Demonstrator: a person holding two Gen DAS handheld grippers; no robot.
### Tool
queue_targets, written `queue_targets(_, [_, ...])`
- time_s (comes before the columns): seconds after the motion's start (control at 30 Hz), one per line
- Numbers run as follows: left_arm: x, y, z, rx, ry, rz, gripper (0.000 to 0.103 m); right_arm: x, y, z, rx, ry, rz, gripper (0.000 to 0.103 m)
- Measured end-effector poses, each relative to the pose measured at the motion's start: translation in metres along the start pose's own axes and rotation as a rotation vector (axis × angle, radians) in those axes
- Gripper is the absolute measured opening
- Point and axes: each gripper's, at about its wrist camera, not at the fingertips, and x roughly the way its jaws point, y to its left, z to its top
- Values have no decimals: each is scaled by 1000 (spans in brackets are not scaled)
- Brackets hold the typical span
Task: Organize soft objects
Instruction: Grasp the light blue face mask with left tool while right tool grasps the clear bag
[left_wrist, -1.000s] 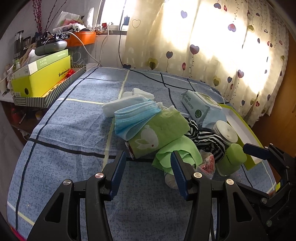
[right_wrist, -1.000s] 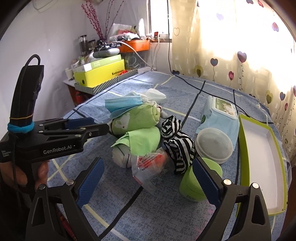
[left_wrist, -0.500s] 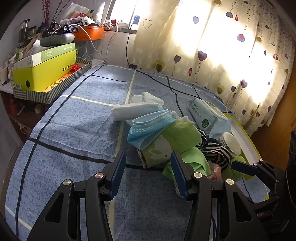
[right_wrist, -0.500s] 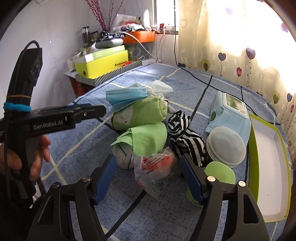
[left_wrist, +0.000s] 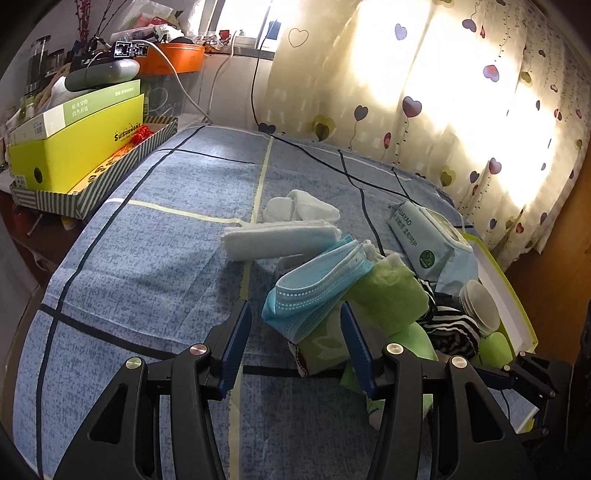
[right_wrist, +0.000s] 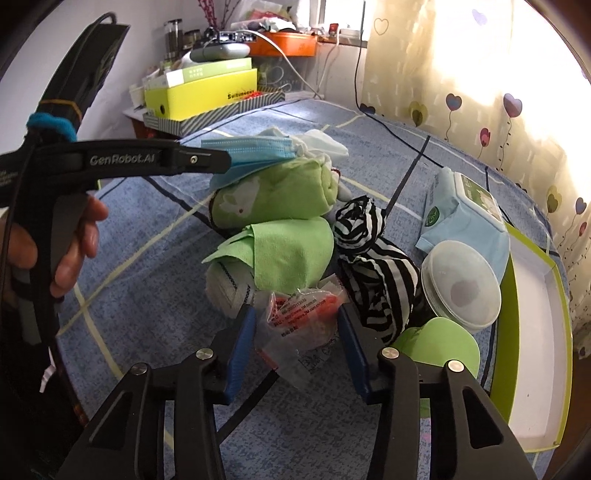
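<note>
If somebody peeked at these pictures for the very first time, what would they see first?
Probably the jumble of soft things in the middle of the blue checked bed: a blue face mask lying on a green rolled towel, with a black-and-white striped cloth beside them. Next, the right gripper, open around a crinkly clear packet. Behind everything glows a sunny curtain with hearts.

Pale blue mask (left_wrist: 317, 280), green towel (right_wrist: 280, 195), perhaps rabbit-printed.

The right claw (right_wrist: 297, 345) has narrowed around the plastic packet (right_wrist: 301, 319); the left claw (left_wrist: 295, 345) advanced to the masks (left_wrist: 314, 286).
</note>
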Motion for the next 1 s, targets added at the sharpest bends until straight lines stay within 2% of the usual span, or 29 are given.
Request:
queue_targets(0.17, [12, 2, 5, 0, 21, -20, 51, 2, -1, 1, -13, 0, -3, 35])
queue_targets(0.37, [21, 3, 9, 1, 30, -19, 51, 0, -4, 0, -5, -9, 3, 34])
queue_targets(0.57, [10, 1, 8, 15, -40, -20, 51, -4, -5, -1, 1, -20, 7, 34])
queue_targets(0.63, [6, -1, 9, 23, -55, -16, 33, -5, -5, -2, 4, -23, 6, 34])
queue_targets(0.8, [7, -5, 8, 46, -44, -19, 25, -9, -4, -4, 8, -31, 7, 34])
queue_targets(1.0, [-1, -14, 4, 69, -62, -9, 19, -15, -4, -4, 9, -48, 1, 34])
